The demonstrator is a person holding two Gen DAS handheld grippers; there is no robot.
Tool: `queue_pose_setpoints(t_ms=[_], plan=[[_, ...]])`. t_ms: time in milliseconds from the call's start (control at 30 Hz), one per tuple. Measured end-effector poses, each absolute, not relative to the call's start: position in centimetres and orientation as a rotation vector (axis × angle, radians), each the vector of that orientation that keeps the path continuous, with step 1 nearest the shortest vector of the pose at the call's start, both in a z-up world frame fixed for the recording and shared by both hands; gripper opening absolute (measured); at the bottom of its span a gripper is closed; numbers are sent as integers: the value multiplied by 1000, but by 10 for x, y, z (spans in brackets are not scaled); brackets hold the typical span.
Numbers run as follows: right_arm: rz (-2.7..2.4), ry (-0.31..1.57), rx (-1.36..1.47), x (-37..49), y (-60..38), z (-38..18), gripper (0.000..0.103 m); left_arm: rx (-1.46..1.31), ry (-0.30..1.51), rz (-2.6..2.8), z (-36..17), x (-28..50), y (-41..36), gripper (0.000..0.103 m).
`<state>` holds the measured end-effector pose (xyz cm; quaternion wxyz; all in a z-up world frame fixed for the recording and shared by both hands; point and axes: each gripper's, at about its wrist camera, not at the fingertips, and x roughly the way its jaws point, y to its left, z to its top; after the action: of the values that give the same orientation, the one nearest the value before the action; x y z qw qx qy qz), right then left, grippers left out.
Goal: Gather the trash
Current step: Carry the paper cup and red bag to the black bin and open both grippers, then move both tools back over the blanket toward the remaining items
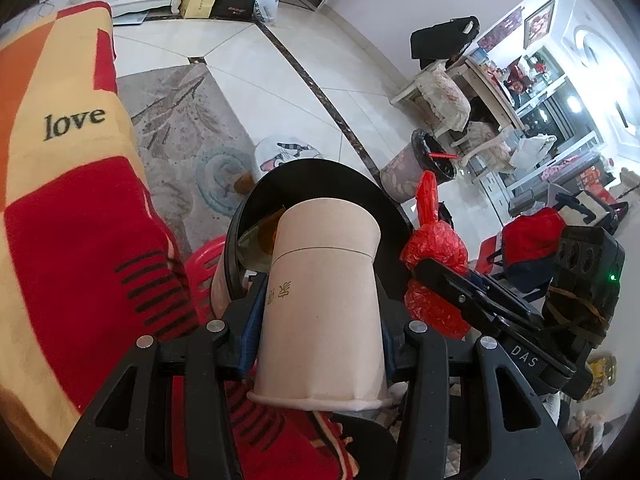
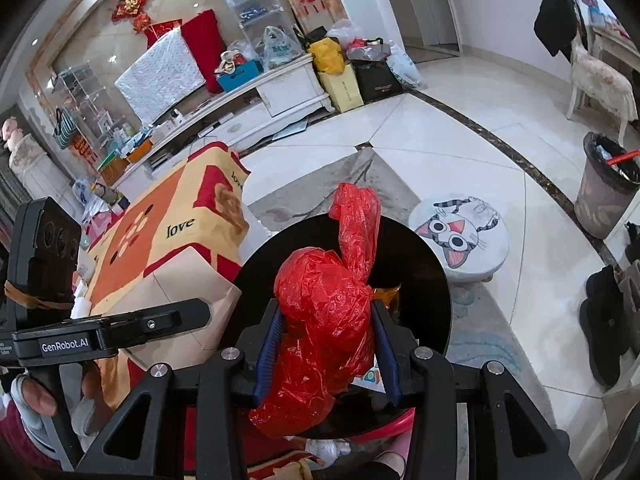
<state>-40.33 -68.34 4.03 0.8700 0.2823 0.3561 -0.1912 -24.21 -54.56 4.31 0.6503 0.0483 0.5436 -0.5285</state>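
Observation:
My left gripper [image 1: 318,308] is shut on a beige paper cup [image 1: 320,304], its base pointing away over a black bin [image 1: 320,176]. My right gripper [image 2: 326,320] is shut on a knotted red plastic bag [image 2: 328,312], held over the same black bin [image 2: 420,268]. The red bag [image 1: 434,264] and the right gripper [image 1: 480,300] show at the right of the left wrist view. The cup [image 2: 192,304] and the left gripper [image 2: 120,328] show at the left of the right wrist view. Some yellowish trash [image 2: 390,294] lies inside the bin.
A table with a red and yellow "love" cloth [image 2: 176,232] stands to the left of the bin. A round cat-face stool [image 2: 460,236] sits on the rug beyond it. A lined grey floor bin [image 2: 608,192] stands at the right. A red plastic stool [image 1: 204,276] is under the bin.

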Motion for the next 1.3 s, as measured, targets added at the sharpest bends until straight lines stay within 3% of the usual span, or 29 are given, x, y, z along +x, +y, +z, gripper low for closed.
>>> queue_pose_setpoints(t_ms=[100,167,233,333,1300], plan=[[-410,749,587,-402,-685,39,42,110,1232,-1191,40,-241,-547,46],[-429,759,584,-401,-687,38,55,109,1226,-1183,39,-240,-547,50],[-440,756,587,-401,-687,37,69,94,1225,-1179,38,-237,-545,65],[-438,749,595,-403,-688,37,69,89,1223,-1178,38,-236,-542,69],[-262,784,502,-341,-600,48,70,149,1003,-908,54,-202,-426,69]])
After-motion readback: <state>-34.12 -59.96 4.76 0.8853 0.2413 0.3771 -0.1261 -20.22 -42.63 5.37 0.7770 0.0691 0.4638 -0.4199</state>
